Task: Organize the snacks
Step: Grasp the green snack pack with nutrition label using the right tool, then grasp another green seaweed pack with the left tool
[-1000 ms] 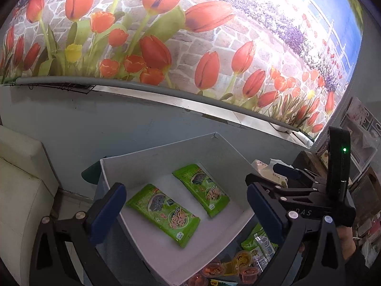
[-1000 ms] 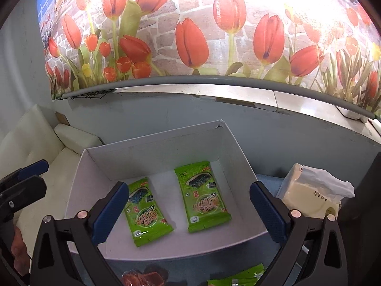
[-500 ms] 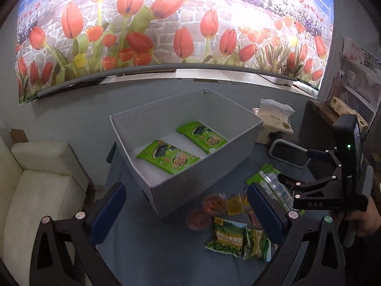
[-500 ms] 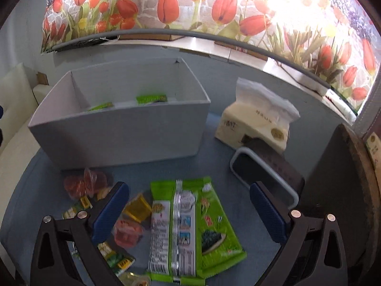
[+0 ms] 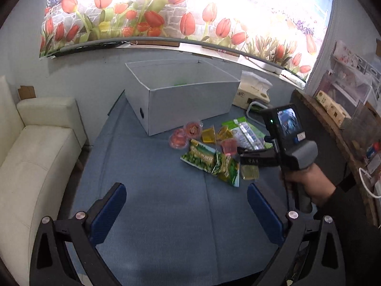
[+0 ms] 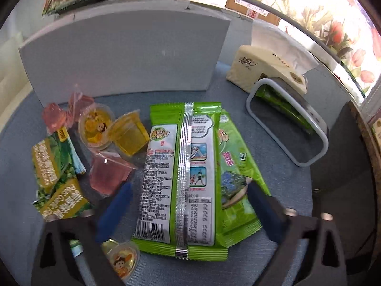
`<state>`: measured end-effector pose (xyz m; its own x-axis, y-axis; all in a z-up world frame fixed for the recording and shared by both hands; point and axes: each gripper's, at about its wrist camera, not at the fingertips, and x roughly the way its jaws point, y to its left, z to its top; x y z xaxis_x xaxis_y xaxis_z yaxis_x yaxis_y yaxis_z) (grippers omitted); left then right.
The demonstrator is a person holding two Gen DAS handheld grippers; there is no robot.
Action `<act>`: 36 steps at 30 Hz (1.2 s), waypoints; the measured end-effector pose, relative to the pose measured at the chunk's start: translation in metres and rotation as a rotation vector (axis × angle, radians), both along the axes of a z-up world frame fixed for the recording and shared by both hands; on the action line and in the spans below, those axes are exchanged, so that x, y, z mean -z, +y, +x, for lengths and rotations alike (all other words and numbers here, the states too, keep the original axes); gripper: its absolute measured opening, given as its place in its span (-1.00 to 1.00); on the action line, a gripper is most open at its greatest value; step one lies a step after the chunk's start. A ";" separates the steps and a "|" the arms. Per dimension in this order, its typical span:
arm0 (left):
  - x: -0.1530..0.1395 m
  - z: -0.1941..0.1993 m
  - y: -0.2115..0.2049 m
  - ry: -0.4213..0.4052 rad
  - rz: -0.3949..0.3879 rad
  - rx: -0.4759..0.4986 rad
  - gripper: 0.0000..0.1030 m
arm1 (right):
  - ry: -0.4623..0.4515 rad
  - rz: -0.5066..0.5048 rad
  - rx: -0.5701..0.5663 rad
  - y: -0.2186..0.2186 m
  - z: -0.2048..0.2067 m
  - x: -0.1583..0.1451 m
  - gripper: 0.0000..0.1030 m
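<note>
I see a round table covered in blue-grey cloth (image 5: 171, 190), creased down the middle. A white box (image 5: 188, 102) stands at its far side, close to a pale wall topped by a tulip mural (image 5: 190, 16). A cream sofa (image 5: 35, 157) sits to the left of the table; a wooden shelf (image 5: 333, 128) with cartons runs along the right.

The snacks lie in a loose group on the cloth in front of the box: two green seaweed packets (image 6: 190, 178) overlapping, the top one face down; jelly cups (image 6: 128, 135) in yellow and pink to their left; small green pea packets (image 6: 54, 171) at the left edge. A tissue pack (image 6: 266, 69) and a grey-rimmed container (image 6: 285, 121) stand to the right of the box.

My right gripper (image 6: 188, 205) points steeply down over the seaweed packets. Its jaws have just been closing and now straddle the packets, pads not pressing. My left gripper (image 5: 185, 212) is spread wide above bare cloth, holding nothing. A hand (image 5: 307, 181) grips the right tool's handle.
</note>
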<state>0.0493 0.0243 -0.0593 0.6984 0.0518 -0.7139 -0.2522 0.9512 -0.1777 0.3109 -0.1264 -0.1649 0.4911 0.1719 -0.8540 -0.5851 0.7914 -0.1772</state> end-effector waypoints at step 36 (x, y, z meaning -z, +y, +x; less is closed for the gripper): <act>0.029 0.235 -0.149 0.093 0.047 0.059 1.00 | 0.041 0.288 0.403 -0.232 -0.150 -0.045 0.32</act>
